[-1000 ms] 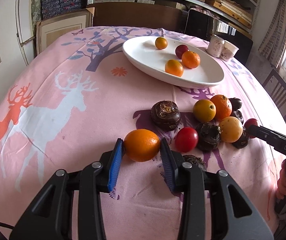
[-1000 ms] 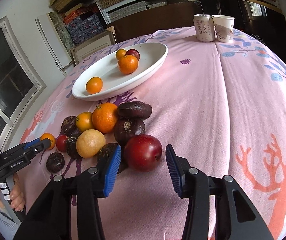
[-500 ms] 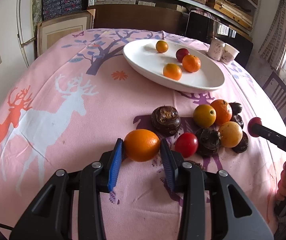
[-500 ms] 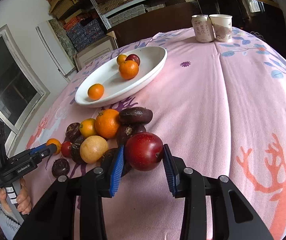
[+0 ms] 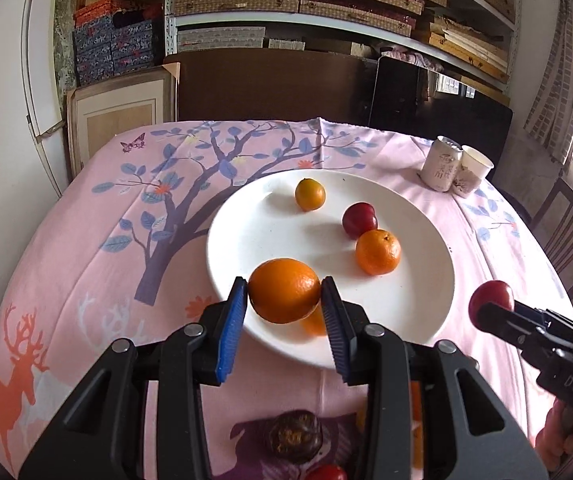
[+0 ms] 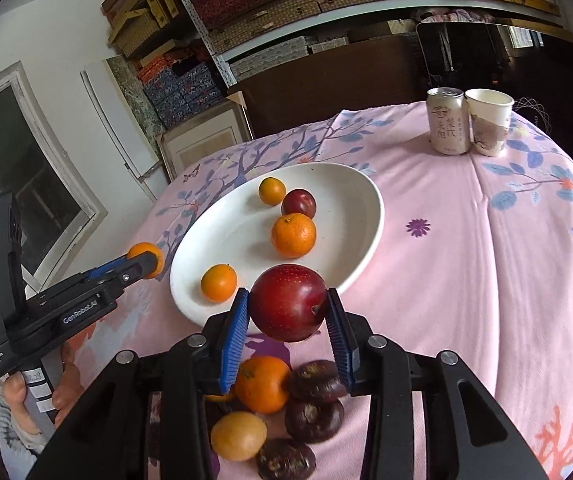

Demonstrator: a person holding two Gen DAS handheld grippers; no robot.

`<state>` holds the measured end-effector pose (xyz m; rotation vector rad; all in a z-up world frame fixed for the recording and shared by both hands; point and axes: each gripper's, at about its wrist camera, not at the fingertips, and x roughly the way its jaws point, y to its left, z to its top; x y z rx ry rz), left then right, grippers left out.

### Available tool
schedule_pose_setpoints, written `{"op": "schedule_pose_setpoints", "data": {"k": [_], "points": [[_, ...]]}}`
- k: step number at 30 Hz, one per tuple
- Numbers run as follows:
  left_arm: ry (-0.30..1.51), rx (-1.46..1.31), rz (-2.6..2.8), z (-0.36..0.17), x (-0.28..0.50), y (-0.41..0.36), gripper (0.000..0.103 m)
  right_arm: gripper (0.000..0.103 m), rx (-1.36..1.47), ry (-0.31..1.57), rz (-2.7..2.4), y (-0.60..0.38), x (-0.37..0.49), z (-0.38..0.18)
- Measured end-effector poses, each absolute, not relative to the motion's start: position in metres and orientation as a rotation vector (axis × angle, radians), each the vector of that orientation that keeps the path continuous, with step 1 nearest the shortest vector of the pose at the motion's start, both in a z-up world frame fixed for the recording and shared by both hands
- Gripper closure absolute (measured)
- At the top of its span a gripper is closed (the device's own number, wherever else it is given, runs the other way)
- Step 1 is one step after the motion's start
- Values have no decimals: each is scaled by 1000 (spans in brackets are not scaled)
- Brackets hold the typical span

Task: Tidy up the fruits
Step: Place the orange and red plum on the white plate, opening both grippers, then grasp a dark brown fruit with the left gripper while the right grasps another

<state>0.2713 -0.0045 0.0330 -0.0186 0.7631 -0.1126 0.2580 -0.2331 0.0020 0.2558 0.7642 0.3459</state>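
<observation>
Left gripper [image 5: 284, 312]: closed on an orange [image 5: 284, 296], blue pads pressed to both its sides, held in the air over the near rim of the plate.
Right gripper [image 6: 288, 316]: clamped around a dark red plum [image 6: 288, 302], lifted above the near edge of the plate; in the left view it shows at the far right with the plum at its tip.
Plate [image 6: 350, 216]: large, white, shallow, sitting on the surface beyond both grippers.
Fruit on the plate: a small orange [image 6: 272, 191] at the back, a red plum [image 6: 298, 204] next to it, a bigger orange [image 6: 293, 235] just in front of that plum, and another small orange [image 6: 218, 283] alone near the front rim.
Fruit off the plate: a loose pile [image 6: 282, 404] on the cloth under the right gripper, with an orange, a yellow round fruit and several dark brown wrinkled ones touching each other.
Surface [image 6: 466, 260]: covered by a pink cloth printed with a tree and deer.
Far corner: a drink can [image 6: 447, 121] and a paper cup [image 6: 488, 122] stand side by side, touching, well apart from the plate.
</observation>
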Motion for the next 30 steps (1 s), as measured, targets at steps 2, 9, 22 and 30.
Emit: {"op": "schedule_pose_setpoints", "data": {"k": [2,9,22,30], "points": [[783,-29,-116,23,288,-7,66,64,234,771,347,-223,272,-3],[832,-32,-119,-3,312,-6,66,44,161,741,345,-206,289,-13],[768,-22,-89,11,268,14,63,43,231,672,303,-238,260,-4],[805,-29,-87,-7,204,30,56,37,314,658,232,-280,214,-13]]}}
